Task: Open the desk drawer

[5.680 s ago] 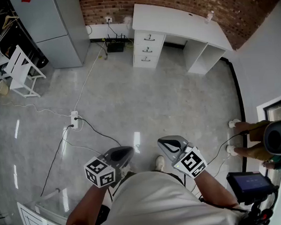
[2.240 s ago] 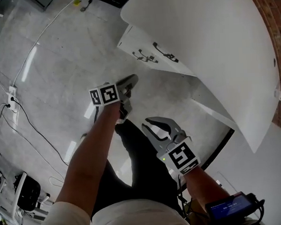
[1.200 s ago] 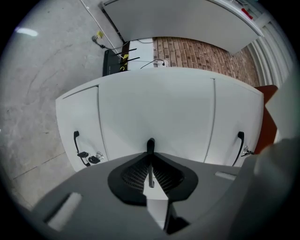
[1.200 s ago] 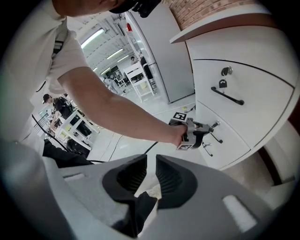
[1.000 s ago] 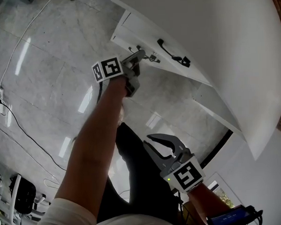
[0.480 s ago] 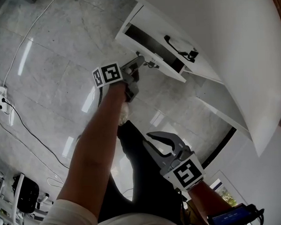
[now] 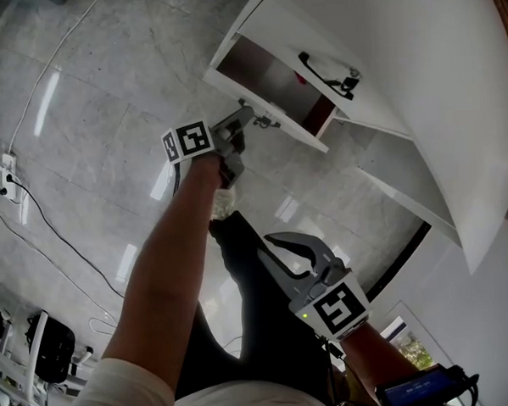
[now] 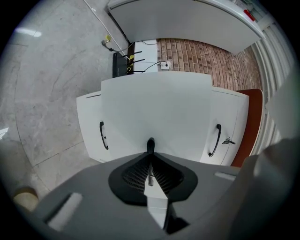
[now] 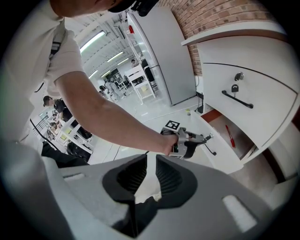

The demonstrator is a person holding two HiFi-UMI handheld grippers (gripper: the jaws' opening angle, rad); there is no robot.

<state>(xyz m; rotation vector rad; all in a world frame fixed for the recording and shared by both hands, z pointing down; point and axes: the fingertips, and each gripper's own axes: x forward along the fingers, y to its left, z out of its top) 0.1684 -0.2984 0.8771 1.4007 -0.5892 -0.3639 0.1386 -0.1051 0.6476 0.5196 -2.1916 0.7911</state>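
While the left gripper [image 8: 150, 161] clamps a curved black handle [image 8: 150, 144], one of three, the ribbed right gripper [image 9: 151, 161] gapes slightly, empty.

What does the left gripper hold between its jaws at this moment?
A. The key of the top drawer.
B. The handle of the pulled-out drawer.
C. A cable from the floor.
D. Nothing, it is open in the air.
B: the left gripper is shut on the handle of the middle drawer, which is pulled out of the desk.
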